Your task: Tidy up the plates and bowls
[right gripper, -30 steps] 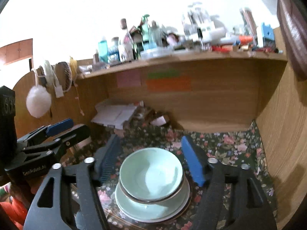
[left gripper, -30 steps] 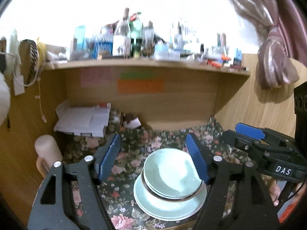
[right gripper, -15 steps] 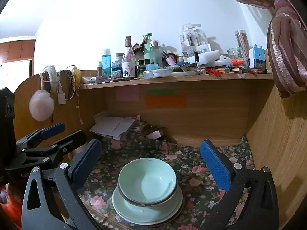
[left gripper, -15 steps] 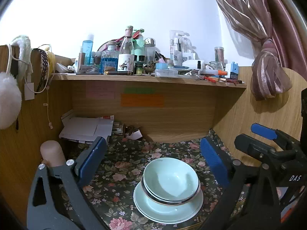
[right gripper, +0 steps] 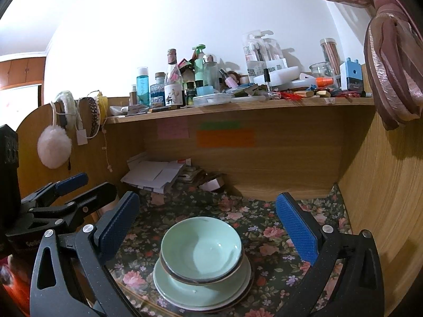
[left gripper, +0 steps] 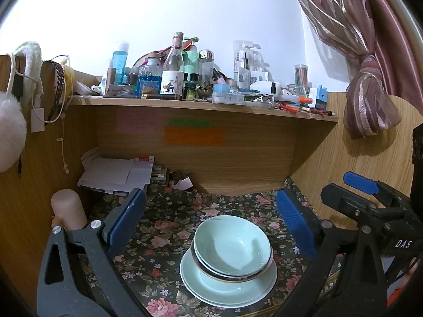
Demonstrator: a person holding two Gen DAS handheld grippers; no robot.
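White wall [left gripper: 185, 5], wooden desk hutch [left gripper: 238, 158], cluttered shelf [left gripper: 201, 104], pink tied curtain [left gripper: 367, 84], floral tablecloth [left gripper: 164, 227]

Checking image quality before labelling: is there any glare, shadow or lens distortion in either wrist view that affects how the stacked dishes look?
Left wrist: sharp; fisheye bows the shelf; a shadow falls inside the top bowl. Right wrist: wall blown out to white, small glints in the bowl, dark corners from the lens.

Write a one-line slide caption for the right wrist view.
Open right gripper framing stacked pale green bowls on plates, floral tablecloth beneath, cluttered shelf above.
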